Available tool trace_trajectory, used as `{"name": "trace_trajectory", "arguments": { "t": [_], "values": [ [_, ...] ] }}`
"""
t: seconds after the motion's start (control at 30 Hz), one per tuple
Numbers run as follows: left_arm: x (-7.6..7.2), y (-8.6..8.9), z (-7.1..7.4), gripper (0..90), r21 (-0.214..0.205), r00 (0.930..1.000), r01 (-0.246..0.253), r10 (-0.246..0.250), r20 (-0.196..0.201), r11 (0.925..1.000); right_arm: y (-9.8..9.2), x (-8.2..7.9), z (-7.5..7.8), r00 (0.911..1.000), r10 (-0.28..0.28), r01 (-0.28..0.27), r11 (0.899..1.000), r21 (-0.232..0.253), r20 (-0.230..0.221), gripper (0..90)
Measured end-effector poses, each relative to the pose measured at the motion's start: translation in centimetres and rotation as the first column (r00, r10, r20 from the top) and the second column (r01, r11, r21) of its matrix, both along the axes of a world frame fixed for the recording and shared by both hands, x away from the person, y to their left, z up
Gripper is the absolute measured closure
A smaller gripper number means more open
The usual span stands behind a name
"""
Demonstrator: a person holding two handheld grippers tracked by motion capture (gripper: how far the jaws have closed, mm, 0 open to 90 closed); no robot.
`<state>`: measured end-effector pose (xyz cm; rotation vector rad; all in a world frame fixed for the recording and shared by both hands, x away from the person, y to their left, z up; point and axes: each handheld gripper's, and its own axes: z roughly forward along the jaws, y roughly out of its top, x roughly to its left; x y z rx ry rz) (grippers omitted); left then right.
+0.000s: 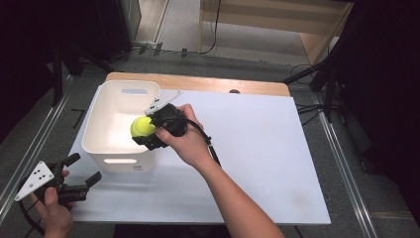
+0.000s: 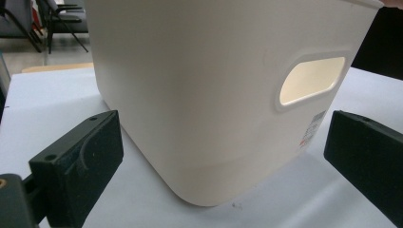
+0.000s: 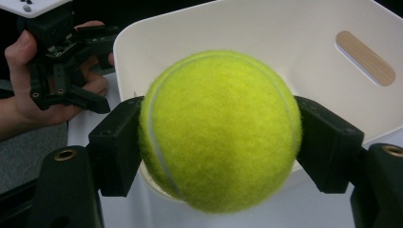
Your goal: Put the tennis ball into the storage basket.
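Above the white bin point(image 1: 99, 144), right tongs point(image 1: 148, 130) clamped on tennis ball point(image 1: 142, 127).

Two hand-held grippers of black plastic. Left gripper point(image 1: 79, 173), nearest the white bin point(image 1: 94, 134): grey three-cornered plate dotted black on top, blocky black jaws with small holes. Right gripper point(image 1: 143, 131): brass-ringed holes, black trailing cable. Forearms bare, no sleeves.

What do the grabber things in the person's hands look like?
Both are black with two chunky, flat-faced jaws. The left gripper wears a pale three-cornered plate with dark dots. A black cable trails from the right gripper. The person's forearms are bare, no sleeves showing.
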<state>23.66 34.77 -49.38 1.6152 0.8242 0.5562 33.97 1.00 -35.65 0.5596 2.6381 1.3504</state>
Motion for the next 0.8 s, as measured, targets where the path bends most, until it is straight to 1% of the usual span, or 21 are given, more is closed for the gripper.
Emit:
{"name": "trace_trajectory", "arguments": {
  "t": [0.37, 0.5, 0.53, 0.6, 0.73, 0.8],
  "values": [
    [0.0, 0.0, 0.0, 0.0, -0.001, 1.0, -0.001, 0.001, 0.0, 1.0, 0.8, 0.3, -0.7, 0.9998, 0.014, -0.014, 1.0, -0.013, -0.013, 23.8],
    [0.0, 0.0, 0.0, 0.0, -0.002, 1.0, -0.001, 0.001, 0.0, 1.0, 1.1, 0.2, -1.0, 0.9996, 0.018, -0.018, 0.999, -0.029, -0.02, 23.7],
    [0.0, 0.0, 0.0, 0.0, 0.0, 1.0, 0.0, 0.0, 0.0, 1.0, 1.2, 0.3, -1.1, 0.9996, 0.026, -0.026, 0.999, -0.03, -0.015, 23.7],
    [0.0, 0.0, 0.0, 0.0, -0.001, 1.0, 0.0, 0.0, 0.0, 1.0, 1.3, 0.3, -1.4, 0.9993, 0.03, -0.031, 0.999, -0.037, -0.02, 23.7],
    [0.0, 0.0, 0.0, 0.0, -0.001, 1.0, 0.0, 0.0, 0.0, 1.0, 1.3, 0.2, -1.7, 0.9993, 0.031, -0.032, 0.998, -0.049, -0.023, 23.5],
    [0.0, 0.0, 0.0, 0.0, -0.001, 1.0, 0.0, 0.0, 0.0, 1.0, 1.3, 0.2, -1.9, 0.9987, 0.039, -0.041, 0.998, -0.039, -0.034, 23.3]
  ]
}}
